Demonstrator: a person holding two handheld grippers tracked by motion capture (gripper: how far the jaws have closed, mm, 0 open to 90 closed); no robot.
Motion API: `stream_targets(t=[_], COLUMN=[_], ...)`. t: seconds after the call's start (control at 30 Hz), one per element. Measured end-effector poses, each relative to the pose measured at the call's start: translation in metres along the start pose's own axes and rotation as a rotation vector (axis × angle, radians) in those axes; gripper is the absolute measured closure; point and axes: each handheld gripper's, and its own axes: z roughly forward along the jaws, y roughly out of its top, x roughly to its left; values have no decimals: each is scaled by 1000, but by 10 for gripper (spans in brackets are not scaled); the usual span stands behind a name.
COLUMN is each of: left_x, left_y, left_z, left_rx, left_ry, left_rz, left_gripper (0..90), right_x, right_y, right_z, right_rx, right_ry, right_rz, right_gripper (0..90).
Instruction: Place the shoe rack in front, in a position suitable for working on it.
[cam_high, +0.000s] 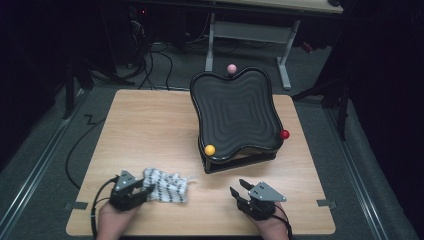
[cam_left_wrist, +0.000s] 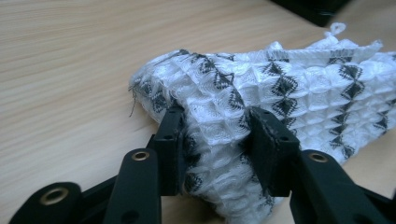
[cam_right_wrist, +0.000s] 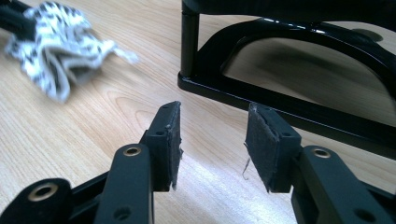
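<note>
Gripping the waffle-weave cloth (cam_left_wrist: 280, 93) with my left gripper (cam_left_wrist: 217, 135), I see its jaws pinched on a bunched white fold patterned with black diamonds; the cloth lies crumpled at the near left of the pale woodgrain tabletop (cam_high: 145, 125); my right gripper (cam_right_wrist: 212, 140) hovers with jaws parted and empty, before the glossy black wavy tray (cam_high: 235, 112) on its stand.

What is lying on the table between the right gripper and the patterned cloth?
Nothing: in the high view, bare table separates the right gripper from the cloth.
</note>
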Motion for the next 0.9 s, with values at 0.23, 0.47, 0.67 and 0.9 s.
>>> stream_targets(t=[0.23,0.47,0.67,0.9], left_x=[-72,-75,-58,-53], left_y=[13,15,9,8], left_z=[31,17,3,0], left_rx=[11,-88,-168,-142], left_ry=[-156,-148,-104,-89], left_rz=[125,103,23,71], left_gripper=[544,412,338,322], right_x=[15,35,61,76], right_y=[6,15,16,4], right_z=[2,0,11,40], right_rx=[-11,-41,20,169], right_ry=[70,129,183,198], right_rz=[-4,-54,-99,-146], right_gripper=[459,345,169,166])
